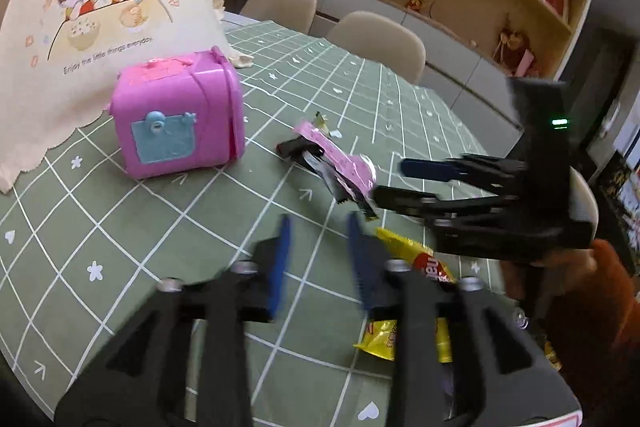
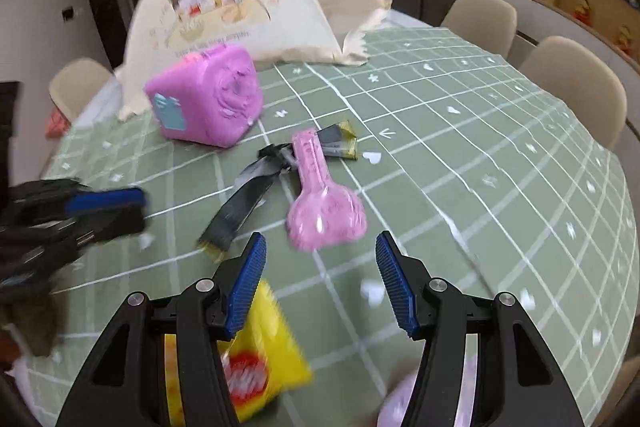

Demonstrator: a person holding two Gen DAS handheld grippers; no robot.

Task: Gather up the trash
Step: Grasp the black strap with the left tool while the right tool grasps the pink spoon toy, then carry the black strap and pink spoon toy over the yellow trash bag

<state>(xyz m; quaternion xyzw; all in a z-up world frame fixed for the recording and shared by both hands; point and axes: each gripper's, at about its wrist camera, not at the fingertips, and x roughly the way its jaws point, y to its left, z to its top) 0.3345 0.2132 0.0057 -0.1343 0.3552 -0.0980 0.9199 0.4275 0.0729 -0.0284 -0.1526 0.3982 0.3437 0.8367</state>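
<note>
Trash lies on the green checked tablecloth [image 1: 120,227]: a pink wrapper [image 1: 340,157] [image 2: 320,211], a black strip wrapper [image 2: 240,207], a black and gold wrapper [image 2: 340,143] and a yellow snack packet [image 1: 416,257] [image 2: 264,355]. My left gripper [image 1: 318,259] is open over bare cloth, with the yellow packet just right of its right finger. It shows blurred at the left edge of the right wrist view [image 2: 140,209]. My right gripper [image 2: 320,241] is open, hovering just short of the pink wrapper's wide end, with nothing between its pads. In the left wrist view it [image 1: 390,181] reaches in from the right.
A pink toy box [image 1: 180,115] [image 2: 208,95] stands on the cloth behind the wrappers. A cream mesh food cover [image 1: 100,7] [image 2: 228,11] stands behind it. Beige chairs [image 1: 376,39] [image 2: 572,83] ring the far edge. A person's sleeve [image 1: 592,307] is at the right.
</note>
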